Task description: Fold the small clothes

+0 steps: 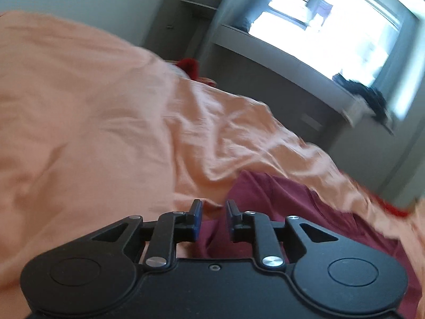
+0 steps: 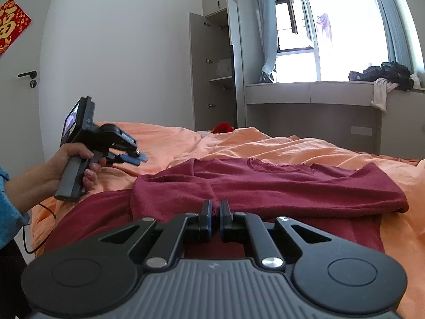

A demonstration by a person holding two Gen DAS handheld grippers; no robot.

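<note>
Your left-wrist view is smeared with motion blur, so the window and the dark pile on the sill ahead of your left gripper [image 1: 213, 210] are hard to make out, and a small red thing [image 1: 190, 65] far ahead at the bed's edge cannot be identified. In that view the body of the tool cuts off the near part of the shirt [image 1: 279, 202]; only a maroon patch shows ahead and to the right of the fingers, lying on the orange sheet [image 1: 93, 106]. The left jaws stand a little apart with nothing pinched between them. Your left hand [image 2: 71, 164] grips the handle off to the left of your right gripper [image 2: 215, 208], held above the sheet and clear of the shirt [image 2: 265, 183]. The right jaws are closed together on the shirt's near hem, where the folded cloth bunches at the fingertips; how much fabric is caught is hidden behind the pads. The shirt lies flat straight ahead of the right tool, neckline on the far side, sleeves folded in. Further ahead and left, the wardrobe [image 2: 212, 69] stands open: pale folded items sit on an upper shelf, too dim to name, and the lower shelves look dark. Ahead and right, a heap of dark clothes [image 2: 385, 75] rests on the window seat, a white piece hanging over its edge.
</note>
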